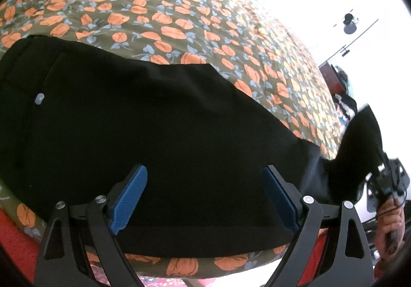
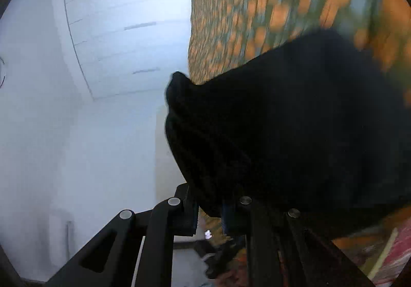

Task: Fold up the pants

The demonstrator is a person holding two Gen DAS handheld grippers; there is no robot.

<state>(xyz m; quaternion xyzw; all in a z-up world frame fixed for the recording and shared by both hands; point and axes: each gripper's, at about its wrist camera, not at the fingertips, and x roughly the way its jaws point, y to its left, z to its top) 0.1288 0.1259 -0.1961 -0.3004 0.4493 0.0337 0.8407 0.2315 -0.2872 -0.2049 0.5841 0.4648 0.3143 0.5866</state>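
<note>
Showing no legible writing: pants [image 1: 154, 120]

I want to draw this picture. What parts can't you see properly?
- Right gripper, right wrist view: the black pants bunch over its fingertips, hiding the pinch.
- Flowered bedspread, right wrist view: smeared by motion blur.
- Pants, left wrist view: the waist end is cut off by the left edge.
- Hand, left wrist view: cropped at the right rim.
</note>
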